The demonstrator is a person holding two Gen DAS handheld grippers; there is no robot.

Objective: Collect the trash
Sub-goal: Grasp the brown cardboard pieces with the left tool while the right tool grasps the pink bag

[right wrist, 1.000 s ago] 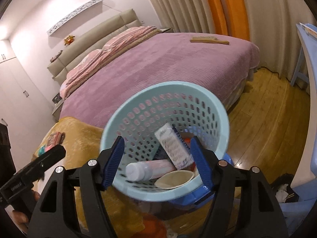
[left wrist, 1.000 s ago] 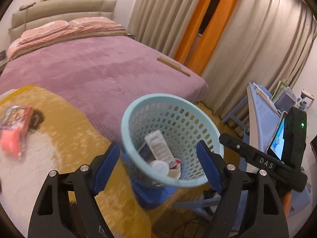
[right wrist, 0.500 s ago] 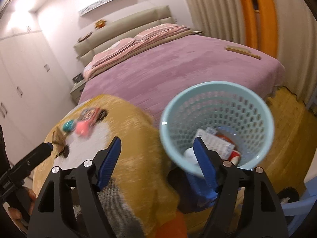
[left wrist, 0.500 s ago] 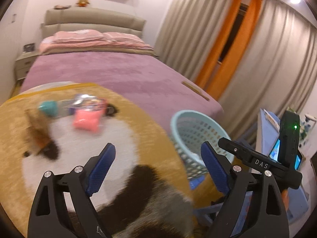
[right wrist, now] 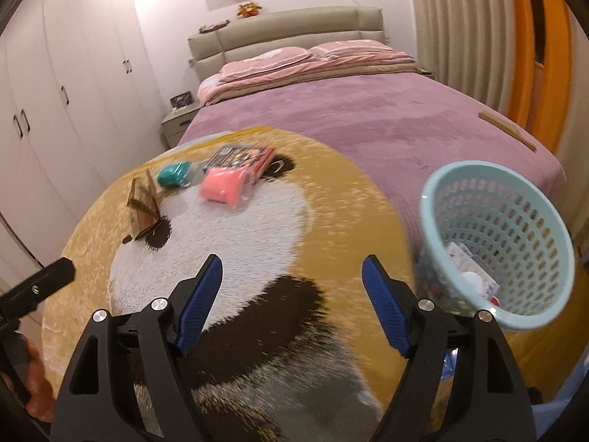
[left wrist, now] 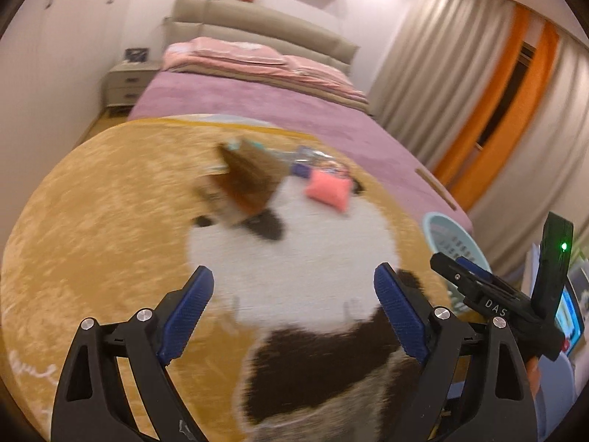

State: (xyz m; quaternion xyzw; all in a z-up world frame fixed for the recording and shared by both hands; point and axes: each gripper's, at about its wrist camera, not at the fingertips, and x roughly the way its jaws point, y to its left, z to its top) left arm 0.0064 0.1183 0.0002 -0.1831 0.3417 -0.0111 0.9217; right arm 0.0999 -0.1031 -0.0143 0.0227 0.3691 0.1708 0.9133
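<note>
**Both claws hanging wide over the panda blanket**

Left gripper (left wrist: 293,284) and right gripper (right wrist: 292,275) are hovering splayed, gripping nothing, above the fuzzy yellow blanket (right wrist: 331,184). Ahead are lying a pink pouch (right wrist: 222,185), teal wad (right wrist: 173,174), brown cardboard scrap (right wrist: 143,208) and glossy packet (right wrist: 239,155). Perforated blue basket (right wrist: 497,243) is tilting right, holding wrappers.

You are facing a golden-yellow blanket (right wrist: 92,258) patterned with a white and dark brown animal face. On it lie a pink packet (right wrist: 222,184), a teal packet (right wrist: 173,175), a brown cardboard piece (right wrist: 143,208) and a multicoloured wrapper (right wrist: 241,156). Right of the blanket, a pale blue perforated basket (right wrist: 515,221). Behind the blanket, a purple bedspread (right wrist: 368,118) and orange curtains (right wrist: 530,44).
</note>
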